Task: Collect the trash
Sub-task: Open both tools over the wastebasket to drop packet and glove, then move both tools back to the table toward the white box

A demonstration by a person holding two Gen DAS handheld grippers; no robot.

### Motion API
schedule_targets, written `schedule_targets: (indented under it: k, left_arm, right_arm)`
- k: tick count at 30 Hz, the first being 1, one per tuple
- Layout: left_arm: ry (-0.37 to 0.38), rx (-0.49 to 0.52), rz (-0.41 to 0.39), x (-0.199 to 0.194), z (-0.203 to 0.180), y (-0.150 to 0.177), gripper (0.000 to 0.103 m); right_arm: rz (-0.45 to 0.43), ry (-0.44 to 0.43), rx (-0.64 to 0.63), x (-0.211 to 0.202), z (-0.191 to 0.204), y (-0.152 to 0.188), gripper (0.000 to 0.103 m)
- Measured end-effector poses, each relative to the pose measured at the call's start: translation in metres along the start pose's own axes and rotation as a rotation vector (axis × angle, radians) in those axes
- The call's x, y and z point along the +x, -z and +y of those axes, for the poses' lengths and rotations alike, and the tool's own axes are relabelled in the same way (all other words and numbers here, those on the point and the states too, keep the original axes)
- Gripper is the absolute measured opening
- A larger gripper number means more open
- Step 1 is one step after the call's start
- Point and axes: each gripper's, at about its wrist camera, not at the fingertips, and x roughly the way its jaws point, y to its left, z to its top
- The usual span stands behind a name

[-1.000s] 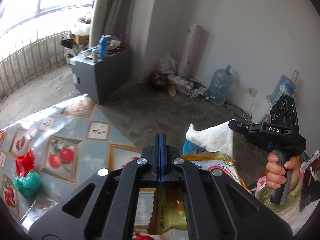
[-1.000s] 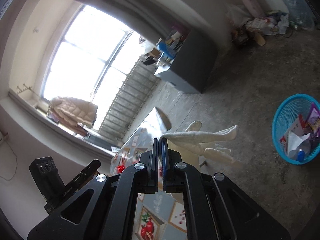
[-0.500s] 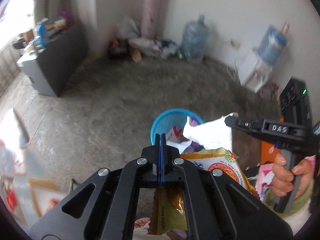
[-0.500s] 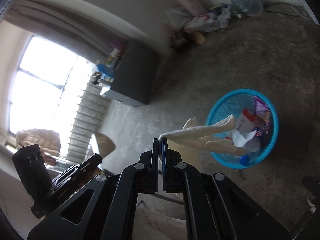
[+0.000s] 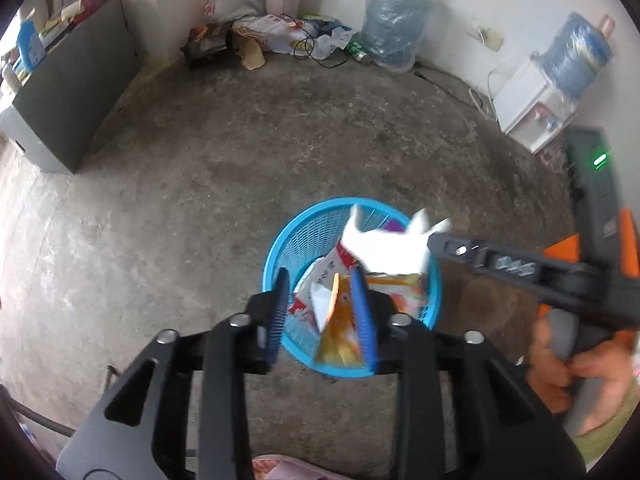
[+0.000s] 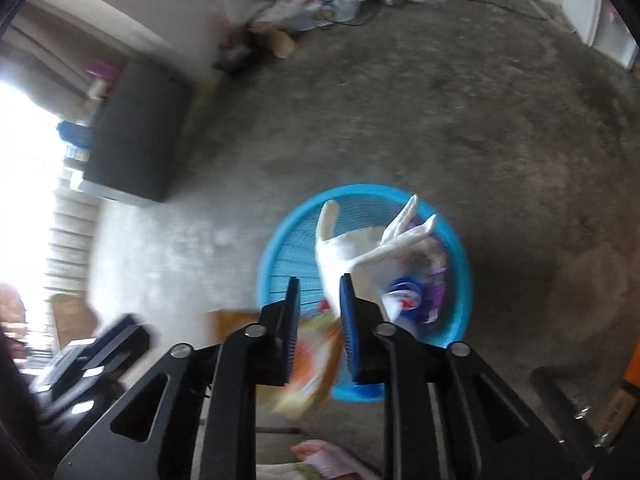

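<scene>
A round blue basket (image 5: 296, 236) stands on the concrete floor and holds several wrappers; it also shows in the right wrist view (image 6: 280, 248). My left gripper (image 5: 322, 312) is open above it, and an orange snack packet (image 5: 340, 328) is loose between its fingers, dropping toward the basket. My right gripper (image 6: 318, 312) is open above the basket too. A white glove (image 6: 352, 248) hangs just past its fingers, over the basket; the left wrist view shows the glove (image 5: 384, 248) at the tip of the right gripper.
A grey cabinet (image 5: 68, 104) stands at the left. Bags and litter (image 5: 280, 36) lie along the far wall beside a large water bottle (image 5: 394, 24). A white water dispenser (image 5: 536, 108) is at the right. Bare concrete lies around the basket.
Both grippers swung from the table toward the floor until they were over the blue basket, then opened. The packet and the glove, held before, are now loose.
</scene>
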Motion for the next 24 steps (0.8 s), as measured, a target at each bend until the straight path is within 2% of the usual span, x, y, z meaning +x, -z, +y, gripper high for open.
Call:
schedule_targets:
  k: [1, 4, 7, 9, 12, 14, 20, 24]
  left_arm:
    - [0.005, -0.004, -0.009, -0.002, -0.001, -0.003, 0.032]
    - [0.012, -0.004, -0.058, -0.023, 0.000, -0.001, 0.038]
    - [-0.004, -0.004, -0.106, -0.047, 0.002, -0.002, 0.040]
    - [-0.007, -0.008, -0.132, -0.068, 0.005, 0.000, 0.042]
    - [-0.014, -0.018, -0.185, -0.112, 0.012, 0.007, 0.050]
    - [-0.023, -0.021, -0.209, -0.141, 0.019, 0.014, 0.055]
    - [-0.128, -0.017, -0.313, -0.244, 0.051, 0.065, 0.075]
    - [-0.205, -0.071, -0.376, -0.303, 0.076, 0.117, 0.083]
  right_arm:
    - [-0.011, 0.024, -0.005, 0.000, -0.002, 0.001, 0.028]
    - [-0.051, 0.008, -0.014, -0.006, -0.005, 0.006, 0.042]
    - [-0.083, 0.038, -0.044, -0.014, 0.001, 0.013, 0.044]
    - [-0.099, 0.024, -0.048, -0.024, 0.007, 0.018, 0.044]
    - [-0.146, -0.001, -0.080, -0.052, 0.028, 0.032, 0.045]
    - [-0.186, -0.013, -0.112, -0.074, 0.046, 0.046, 0.055]
    - [-0.268, -0.098, -0.239, -0.135, 0.101, 0.101, 0.079]
    - [-0.297, -0.117, -0.357, -0.163, 0.134, 0.136, 0.084]
